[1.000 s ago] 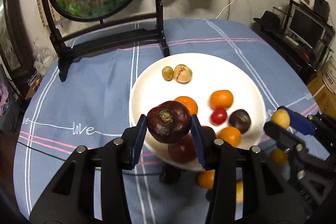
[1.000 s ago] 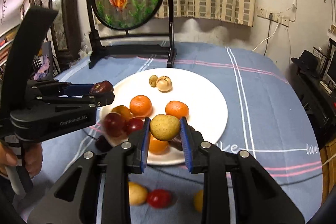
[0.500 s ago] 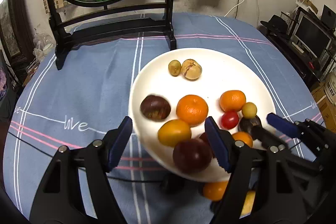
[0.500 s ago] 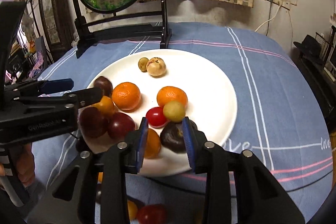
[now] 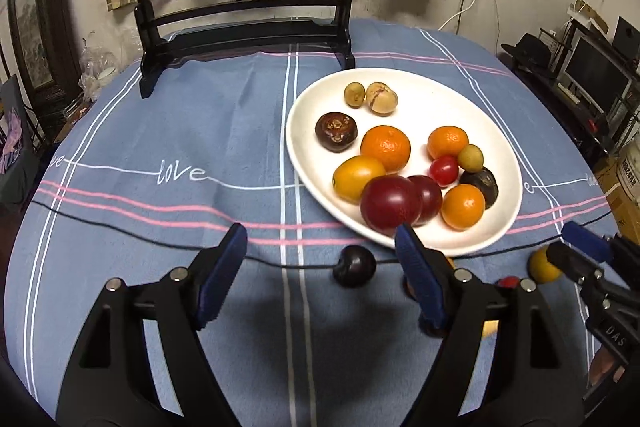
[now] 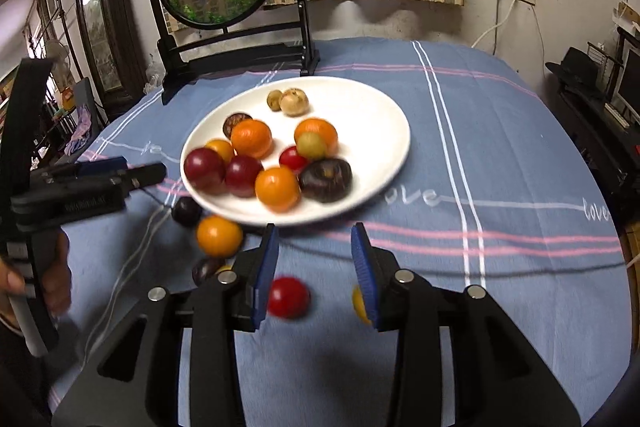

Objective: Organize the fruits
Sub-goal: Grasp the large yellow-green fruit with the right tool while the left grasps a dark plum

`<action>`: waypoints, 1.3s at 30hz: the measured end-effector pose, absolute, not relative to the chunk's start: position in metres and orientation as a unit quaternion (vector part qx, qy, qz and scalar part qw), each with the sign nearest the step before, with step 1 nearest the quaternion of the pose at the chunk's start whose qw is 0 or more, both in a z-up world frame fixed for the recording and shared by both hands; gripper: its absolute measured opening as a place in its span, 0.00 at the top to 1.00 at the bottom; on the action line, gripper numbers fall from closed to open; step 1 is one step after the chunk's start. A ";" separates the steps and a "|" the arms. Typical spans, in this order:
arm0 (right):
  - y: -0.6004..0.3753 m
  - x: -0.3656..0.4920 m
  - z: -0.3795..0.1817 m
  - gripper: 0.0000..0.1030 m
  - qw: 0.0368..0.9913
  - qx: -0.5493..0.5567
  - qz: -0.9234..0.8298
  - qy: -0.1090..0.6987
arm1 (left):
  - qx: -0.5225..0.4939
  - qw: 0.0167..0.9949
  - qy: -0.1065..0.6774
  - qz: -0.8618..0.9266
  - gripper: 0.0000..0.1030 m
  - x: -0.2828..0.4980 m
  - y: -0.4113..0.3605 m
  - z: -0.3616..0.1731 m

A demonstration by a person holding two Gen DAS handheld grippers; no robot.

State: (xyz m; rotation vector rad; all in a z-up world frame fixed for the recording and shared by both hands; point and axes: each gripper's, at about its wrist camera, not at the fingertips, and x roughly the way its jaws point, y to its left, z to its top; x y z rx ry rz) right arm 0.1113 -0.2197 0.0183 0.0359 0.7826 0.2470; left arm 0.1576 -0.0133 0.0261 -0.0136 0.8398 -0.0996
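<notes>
My left claw (image 5: pixel 320 255) is released and still widening, nothing between its blue pads (image 5: pixel 224 267); it hangs over the blue striped cloth on the surface (image 5: pixel 180 131), angled downward, with the white plate (image 5: pixel 500 227) at about one o'clock from it. My right claw (image 6: pixel 314 259) is also released, its jaws easing apart with nothing pinched; a red cherry tomato (image 6: pixel 288 297) shows on the cloth below the gap, just beside the left pad, and a yellow fruit (image 6: pixel 358 301) peeks from behind the right pad.

I judge the job well along. The plate already carries most of the fruit: two small brownish ones (image 5: pixel 372 97) at its twelve o'clock edge, a dark wrinkled one (image 5: pixel 336 131) at ten, two tangerines (image 5: pixel 386 149) near the middle, two red plums (image 5: pixel 392 203) at six, plus a yellow-orange fruit, a small green one, a cherry tomato, a dark plum and another orange.

Left to gather, as far as I can see: a dark plum (image 5: pixel 354 265) on the cloth just off the plate's six o'clock rim, an orange fruit (image 6: pixel 219 235) beside it, another dark one (image 6: pixel 206 269) partly hidden by my right claw, the tomato and the yellow fruit.

Both claws point downward toward these strays, the right one seen at three o'clock in my left view.
</notes>
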 end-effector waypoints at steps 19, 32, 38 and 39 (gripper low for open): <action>-0.251 0.097 -0.018 0.60 0.906 0.031 0.069 0.416 | 0.039 0.890 0.451 -0.060 0.23 0.159 -0.017 -0.019; -0.238 0.115 -0.031 0.64 0.903 0.001 0.046 0.426 | 0.040 0.884 0.462 -0.063 0.23 0.162 -0.021 -0.029; -0.245 0.102 -0.020 0.65 0.913 0.034 0.061 0.402 | 0.047 0.887 0.455 -0.059 0.25 0.163 -0.026 -0.032; -0.244 0.100 -0.019 0.66 0.914 0.036 0.066 0.399 | 0.047 0.887 0.455 -0.058 0.27 0.165 -0.026 -0.032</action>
